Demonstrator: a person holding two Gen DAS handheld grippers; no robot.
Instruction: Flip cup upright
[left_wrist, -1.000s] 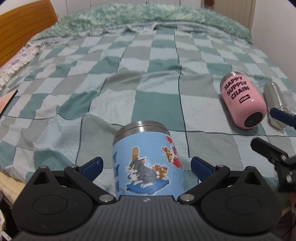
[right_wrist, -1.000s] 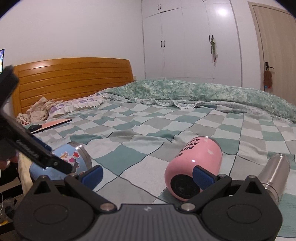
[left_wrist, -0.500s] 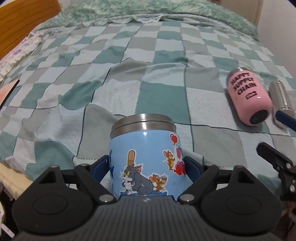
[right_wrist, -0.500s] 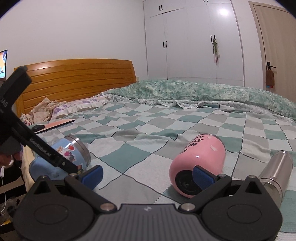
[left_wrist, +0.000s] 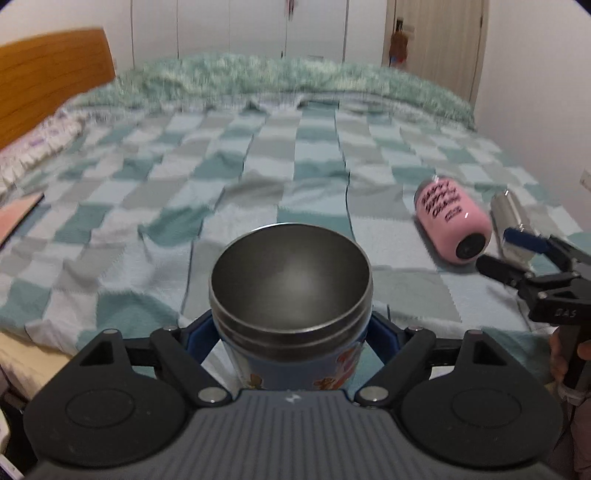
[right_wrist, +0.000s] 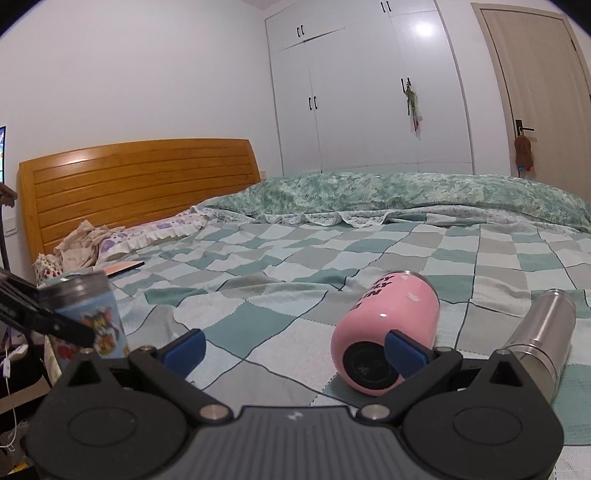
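A blue cartoon-printed steel cup (left_wrist: 291, 306) is held in my left gripper (left_wrist: 291, 338), lifted off the bed and tipped so its open mouth faces the left wrist camera. In the right wrist view the cup (right_wrist: 92, 314) stands mouth-up at the far left, with the left gripper's black fingers (right_wrist: 44, 317) around it. My right gripper (right_wrist: 295, 349) is open and empty, low over the bed, just in front of a pink cup (right_wrist: 388, 332) lying on its side. The right gripper (left_wrist: 517, 258) also shows at the right edge of the left wrist view.
A checked green blanket (left_wrist: 258, 177) covers the bed. The pink cup (left_wrist: 452, 221) and a steel bottle (right_wrist: 539, 332) lie side by side at the right. A wooden headboard (right_wrist: 140, 184), pillows and a flat pink item (right_wrist: 122, 267) are to the left.
My left gripper closed on the blue cup, lifted it and turned it so its open mouth now shows. The right gripper stayed open near the pink cup.
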